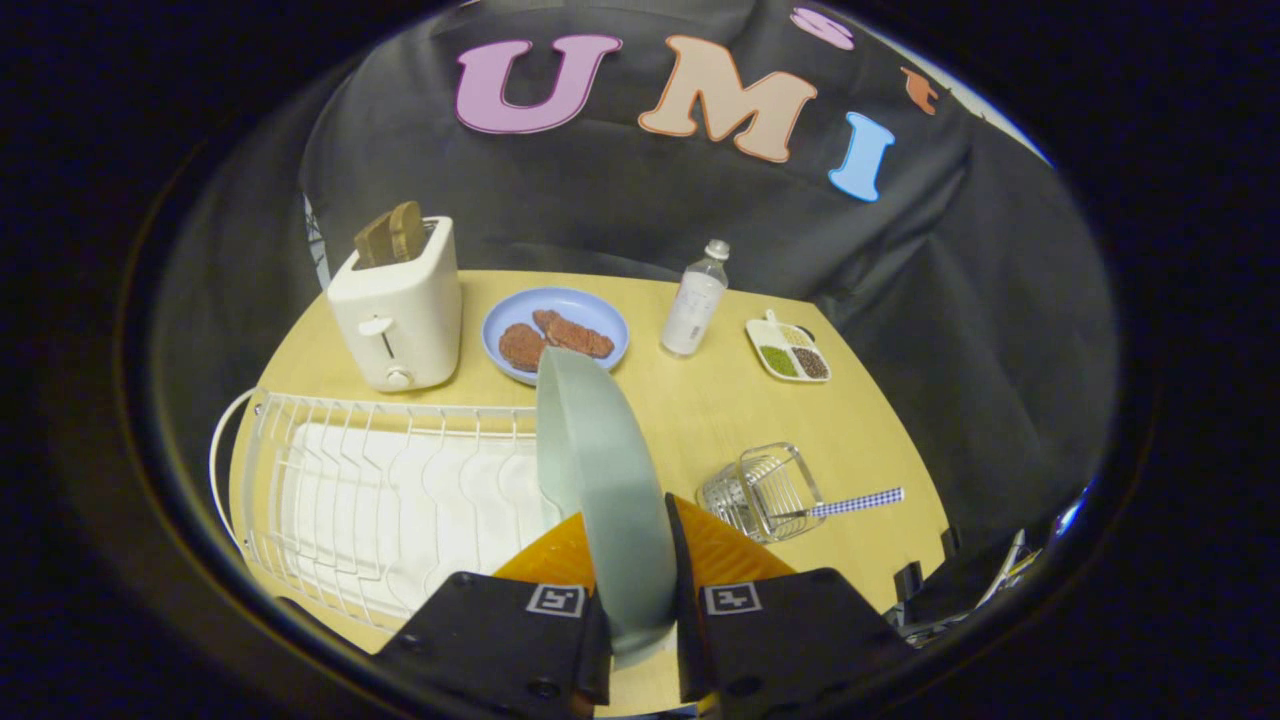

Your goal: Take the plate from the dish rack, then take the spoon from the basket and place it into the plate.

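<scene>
A: The gripper (632,590) has both fingers clamped on the pale green round plate (600,480), held on edge above the white wire dish rack (370,490).

B: And the spoon?

A: The check-handled spoon (850,503) sticks out of the small wire basket (760,490), right of the fingers.

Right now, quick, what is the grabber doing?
Gripper: closed on the pale green round plate, one finger on each face, holding it on edge, lifted above the white wire dish rack.
</scene>
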`<state>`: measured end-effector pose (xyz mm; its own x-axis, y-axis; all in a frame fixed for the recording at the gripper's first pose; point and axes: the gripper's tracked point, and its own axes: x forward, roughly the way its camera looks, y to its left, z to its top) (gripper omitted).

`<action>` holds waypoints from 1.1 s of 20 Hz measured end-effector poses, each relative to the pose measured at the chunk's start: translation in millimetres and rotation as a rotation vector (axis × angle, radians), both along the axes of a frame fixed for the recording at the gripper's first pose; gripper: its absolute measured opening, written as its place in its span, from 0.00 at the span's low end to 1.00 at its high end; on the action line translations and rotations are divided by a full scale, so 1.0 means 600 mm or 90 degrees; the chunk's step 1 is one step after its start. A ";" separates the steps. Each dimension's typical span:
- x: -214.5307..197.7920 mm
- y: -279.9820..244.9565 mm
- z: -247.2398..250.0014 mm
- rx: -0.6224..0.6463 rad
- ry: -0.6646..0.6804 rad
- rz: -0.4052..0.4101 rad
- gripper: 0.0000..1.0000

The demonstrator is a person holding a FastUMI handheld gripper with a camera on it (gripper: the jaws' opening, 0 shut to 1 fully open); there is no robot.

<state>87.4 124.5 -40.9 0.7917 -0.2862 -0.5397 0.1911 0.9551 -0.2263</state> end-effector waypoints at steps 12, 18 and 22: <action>-0.054 -0.033 0.102 0.022 -0.076 -0.004 0.29; -0.156 -0.100 0.152 0.119 -0.167 -0.058 0.29; -0.234 -0.179 0.118 0.180 -0.178 -0.127 0.29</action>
<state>-52.8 16.8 30.0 0.8630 -0.3200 -0.3910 0.3943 0.9104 0.1253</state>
